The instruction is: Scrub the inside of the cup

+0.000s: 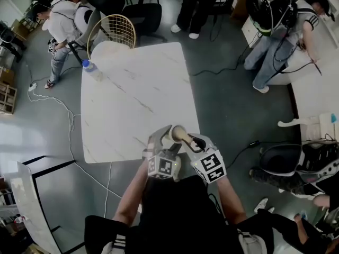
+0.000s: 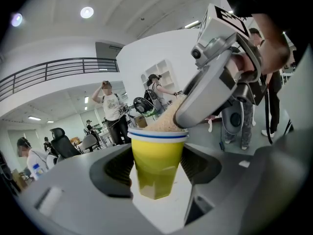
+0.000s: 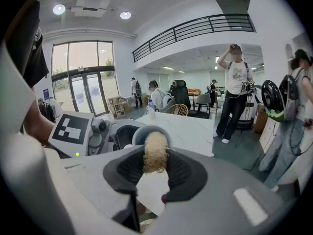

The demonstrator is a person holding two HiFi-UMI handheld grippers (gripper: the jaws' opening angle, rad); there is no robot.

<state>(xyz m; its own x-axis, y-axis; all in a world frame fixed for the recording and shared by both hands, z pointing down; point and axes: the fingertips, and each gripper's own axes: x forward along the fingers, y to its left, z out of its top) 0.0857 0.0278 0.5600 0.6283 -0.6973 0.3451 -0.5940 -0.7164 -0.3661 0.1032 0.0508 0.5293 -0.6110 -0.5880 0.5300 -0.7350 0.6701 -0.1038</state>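
Note:
A yellow paper cup [image 2: 157,163] with a white rim and a blue stripe stands upright between the jaws of my left gripper [image 2: 156,173], which is shut on it. My right gripper [image 3: 155,169] is shut on a tan fibrous scrubber [image 3: 155,151]. The scrubber [image 2: 168,122] slants down from the upper right, and its far end is inside the mouth of the cup [image 3: 141,131]. In the head view both grippers meet over the near edge of the table [image 1: 132,99], the left gripper [image 1: 160,142] beside the right gripper [image 1: 192,143]. The cup's inside is hidden.
A plastic water bottle [image 1: 90,68] stands at the table's far left corner, with a wicker chair [image 1: 114,28] behind it. Several people stand or sit around the room. Cables run across the grey floor [image 1: 222,99] to the right of the table.

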